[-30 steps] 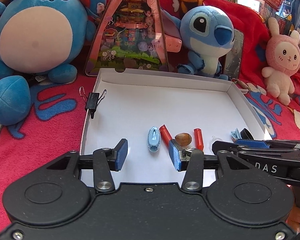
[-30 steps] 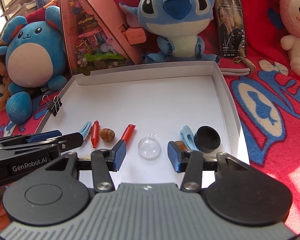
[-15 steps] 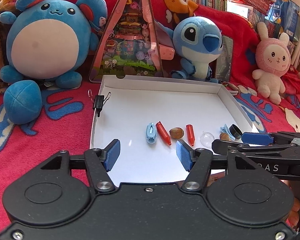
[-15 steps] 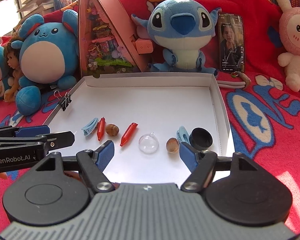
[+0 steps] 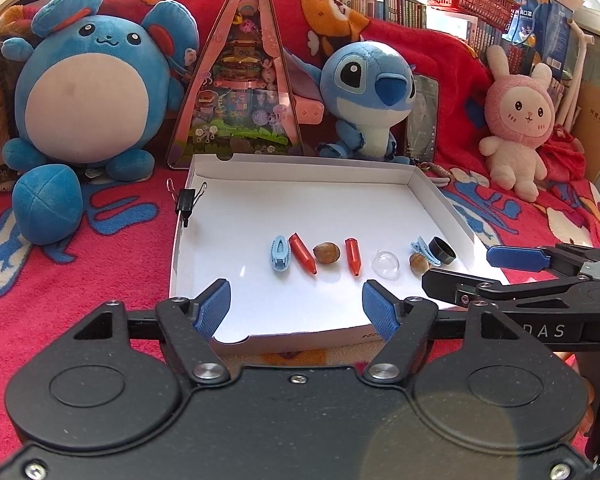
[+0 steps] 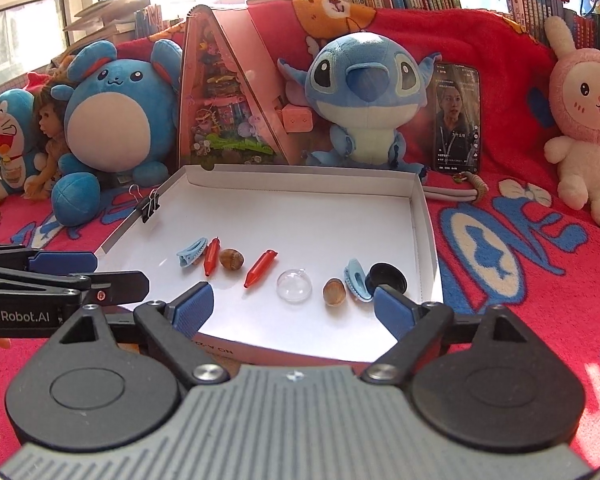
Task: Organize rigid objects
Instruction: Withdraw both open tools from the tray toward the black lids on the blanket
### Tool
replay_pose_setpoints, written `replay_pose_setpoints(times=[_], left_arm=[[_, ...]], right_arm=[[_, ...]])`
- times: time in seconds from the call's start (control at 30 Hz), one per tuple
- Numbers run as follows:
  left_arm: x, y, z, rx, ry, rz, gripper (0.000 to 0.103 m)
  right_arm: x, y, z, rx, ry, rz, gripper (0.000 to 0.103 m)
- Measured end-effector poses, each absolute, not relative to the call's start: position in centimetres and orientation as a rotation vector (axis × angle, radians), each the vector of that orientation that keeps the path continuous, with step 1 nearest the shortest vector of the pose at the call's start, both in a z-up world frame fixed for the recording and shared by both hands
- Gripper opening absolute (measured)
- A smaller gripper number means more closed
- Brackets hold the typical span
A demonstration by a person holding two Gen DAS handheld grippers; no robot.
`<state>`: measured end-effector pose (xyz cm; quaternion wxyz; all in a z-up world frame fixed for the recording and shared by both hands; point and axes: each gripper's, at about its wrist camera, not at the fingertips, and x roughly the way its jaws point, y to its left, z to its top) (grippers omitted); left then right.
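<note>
A white shallow box (image 5: pixel 300 176) (image 6: pixel 300 184) lies on the red blanket. In it stands a row: blue hair clip (image 5: pixel 280 253) (image 6: pixel 191 251), red crayon (image 5: pixel 303 253) (image 6: pixel 211 256), hazelnut (image 5: pixel 326 253) (image 6: pixel 231 259), second red crayon (image 5: pixel 353 257) (image 6: pixel 260 268), clear half-sphere (image 5: pixel 385 265) (image 6: pixel 294 285), second hazelnut (image 5: pixel 419 263) (image 6: pixel 334 291), second blue clip (image 5: pixel 422 249) (image 6: pixel 356 285), black cap (image 5: pixel 442 251) (image 6: pixel 387 277). My left gripper (image 5: pixel 296 310) and right gripper (image 6: pixel 288 310) are open and empty, above the box's near edge.
A black binder clip (image 5: pixel 186 202) (image 6: pixel 151 206) is on the box's left wall. Plush toys (image 5: pixel 88 92) (image 6: pixel 364 96), a pink triangular toy case (image 5: pixel 244 80), a phone (image 6: pixel 456 118) and a pink bunny (image 5: pixel 518 128) line the back.
Both grippers have pulled back and up from the row and opened wider. The second hazelnut, earlier at my right gripper's right finger, now lies in the row.
</note>
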<state>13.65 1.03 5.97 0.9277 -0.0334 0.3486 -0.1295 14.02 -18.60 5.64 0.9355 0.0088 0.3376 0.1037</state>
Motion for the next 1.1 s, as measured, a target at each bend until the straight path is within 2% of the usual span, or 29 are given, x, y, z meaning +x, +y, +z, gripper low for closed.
replay_pose_setpoints(times=[0.47, 1.1], left_arm=[[10.8, 0.4, 7.0, -0.055, 0.666, -0.297, 0.077], [8.0, -0.1, 6.4, -0.056, 0.662, -0.328, 0.080]], right_arm=[[11.6, -19.7, 6.1, -0.014, 0.619, 0.207, 0.103], [8.4, -21.1, 5.6, -0.032, 0.577, 0.206, 0.103]])
